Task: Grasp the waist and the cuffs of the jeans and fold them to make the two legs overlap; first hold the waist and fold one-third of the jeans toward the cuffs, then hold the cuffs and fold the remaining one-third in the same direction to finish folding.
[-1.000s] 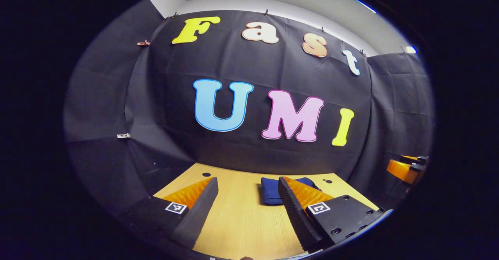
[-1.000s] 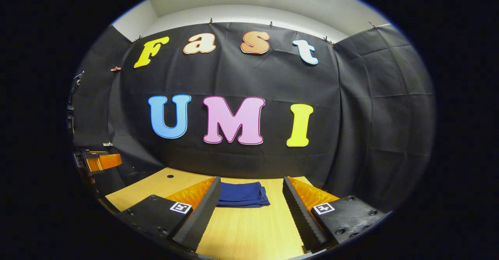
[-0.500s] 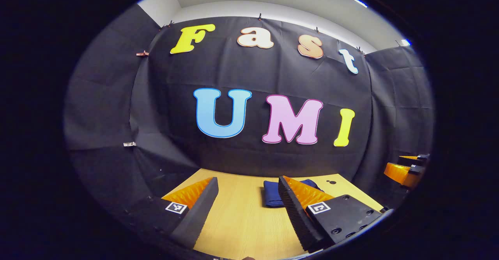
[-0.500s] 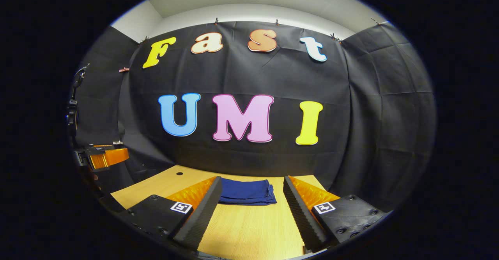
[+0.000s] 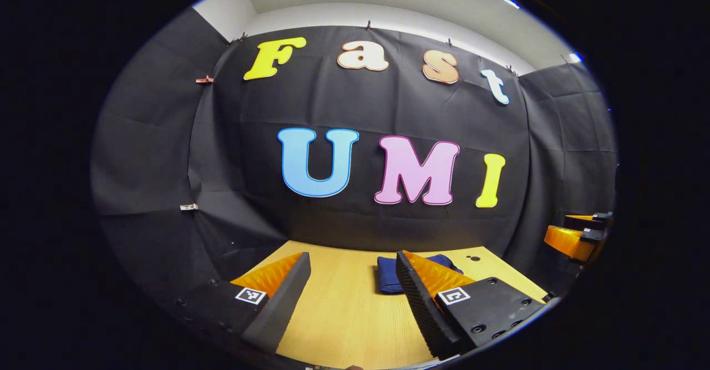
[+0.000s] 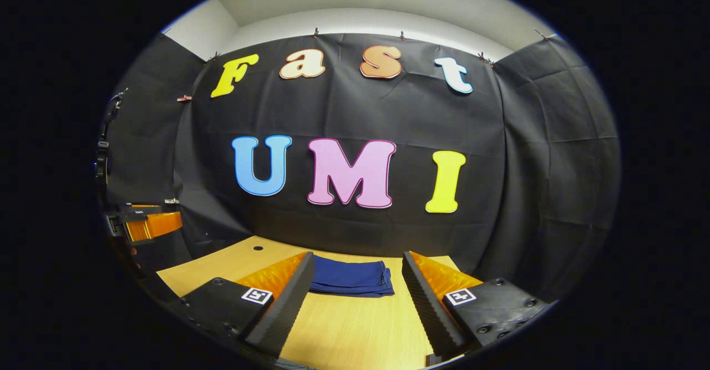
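Both views slightly shifted; folded jeans point(image 6: 351, 279) half-hidden behind left hand-held gripper point(image 5: 353, 267); both hand-held grippers wide, empty.

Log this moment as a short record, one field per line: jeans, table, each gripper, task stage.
jeans: dark blue jeans lie as a compact folded stack, flat on the table, toward its far edge
table: light wood table, backed by the booth's black cloth wall
left gripper: left gripper open, holding nothing, apart from the jeans, which sit behind its right-hand finger in the left gripper view
right gripper: right gripper open, holding nothing, with the jeans seen between its fingers, farther off
task stage: folding looks finished, judging by the stacked layers
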The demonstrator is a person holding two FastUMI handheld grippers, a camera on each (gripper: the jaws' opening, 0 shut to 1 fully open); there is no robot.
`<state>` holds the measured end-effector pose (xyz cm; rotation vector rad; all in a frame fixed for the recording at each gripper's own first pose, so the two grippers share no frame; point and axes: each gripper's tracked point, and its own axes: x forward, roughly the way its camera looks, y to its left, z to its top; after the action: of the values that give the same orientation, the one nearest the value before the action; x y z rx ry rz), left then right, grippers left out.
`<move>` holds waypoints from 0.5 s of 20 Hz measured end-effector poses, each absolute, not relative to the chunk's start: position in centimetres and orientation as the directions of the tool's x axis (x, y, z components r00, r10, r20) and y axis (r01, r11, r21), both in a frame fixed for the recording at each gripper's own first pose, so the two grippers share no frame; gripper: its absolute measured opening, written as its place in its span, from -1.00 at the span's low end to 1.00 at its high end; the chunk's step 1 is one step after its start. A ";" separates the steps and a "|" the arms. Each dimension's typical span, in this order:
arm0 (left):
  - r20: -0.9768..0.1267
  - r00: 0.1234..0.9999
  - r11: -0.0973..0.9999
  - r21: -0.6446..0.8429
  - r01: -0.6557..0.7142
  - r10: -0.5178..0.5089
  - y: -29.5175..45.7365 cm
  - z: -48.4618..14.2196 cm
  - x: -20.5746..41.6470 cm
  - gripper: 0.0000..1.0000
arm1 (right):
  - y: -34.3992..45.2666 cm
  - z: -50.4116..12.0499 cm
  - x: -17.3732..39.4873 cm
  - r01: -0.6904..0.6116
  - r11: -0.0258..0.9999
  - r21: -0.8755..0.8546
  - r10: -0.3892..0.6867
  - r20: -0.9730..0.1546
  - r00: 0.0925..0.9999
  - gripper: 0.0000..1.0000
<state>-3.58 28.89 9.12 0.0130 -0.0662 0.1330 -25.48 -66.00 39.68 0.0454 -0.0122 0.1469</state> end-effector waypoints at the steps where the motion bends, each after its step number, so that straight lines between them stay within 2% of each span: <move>1: 0.069 0.989 0.991 0.011 -0.134 0.133 28.9 9.1 -3.8 0.93 | -66.0 39.9 -25.5 -0.149 0.988 0.044 0.148 0.019 0.989 0.93; 3: 0.067 0.988 0.990 0.012 -0.138 0.137 28.9 8.9 -4.3 0.93 | -66.0 39.9 -25.5 -0.149 0.988 0.041 0.149 0.022 0.989 0.94; 4: 0.066 0.988 0.990 0.011 -0.139 0.138 28.9 8.8 -4.3 0.93 | -66.1 39.8 -25.5 -0.149 0.988 0.038 0.149 0.019 0.989 0.84; 5: 0.065 0.988 0.990 0.009 -0.138 0.137 28.8 8.8 -4.3 0.93 | -66.0 39.8 -25.5 -0.149 0.988 0.036 0.149 0.018 0.989 0.93; 10: 0.059 0.992 0.993 0.027 -0.117 0.115 27.9 8.3 -4.5 0.93 | -65.6 39.2 -25.8 -0.154 0.987 0.034 0.154 0.005 0.988 0.93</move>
<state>-4.48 27.89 8.27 0.0301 -0.0578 0.1167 -25.77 -65.57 39.25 0.0345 -0.0023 0.1545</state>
